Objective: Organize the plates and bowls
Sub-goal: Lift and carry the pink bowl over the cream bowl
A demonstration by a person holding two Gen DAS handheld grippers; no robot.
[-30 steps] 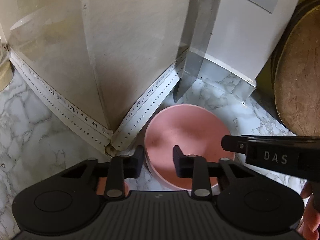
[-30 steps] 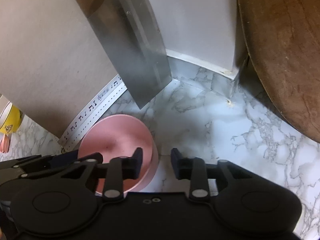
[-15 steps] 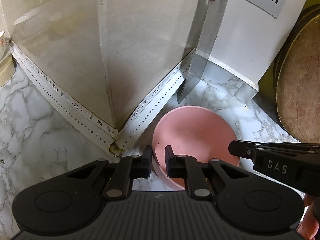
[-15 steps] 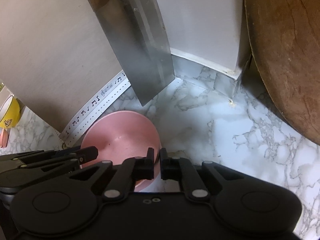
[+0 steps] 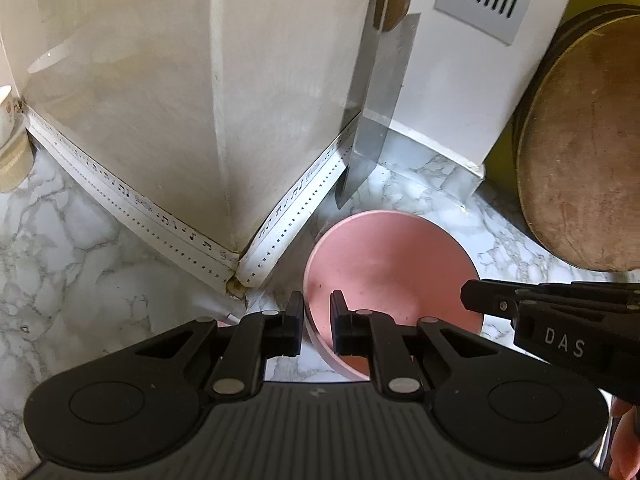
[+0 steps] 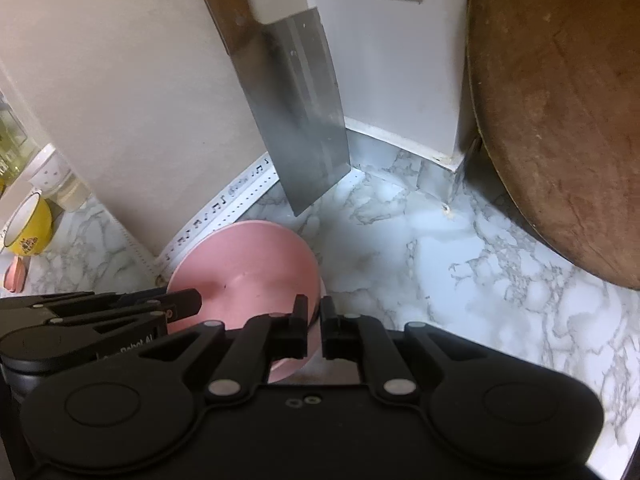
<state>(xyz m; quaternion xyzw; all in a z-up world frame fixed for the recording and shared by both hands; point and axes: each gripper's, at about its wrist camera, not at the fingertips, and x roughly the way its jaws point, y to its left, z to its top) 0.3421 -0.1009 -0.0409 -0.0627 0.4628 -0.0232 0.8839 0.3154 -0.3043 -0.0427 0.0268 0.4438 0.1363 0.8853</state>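
Observation:
A pink bowl is held over the marble counter near the wall corner; it also shows in the right wrist view. My left gripper is shut on the bowl's left rim, one finger outside and one inside. My right gripper is shut on the bowl's right rim. The right gripper's fingers show at the bowl's right side in the left wrist view. The left gripper's fingers show at the bowl's left side in the right wrist view.
A steel cleaver hangs against the wall just behind the bowl. A round wooden board leans at the right. A white box with a vent stands at the back. A yellow cup and a small white cup sit far left.
Both grippers have closed from open onto opposite rims of the pink bowl. The bowl and both views have risen and pulled back a little from the corner.

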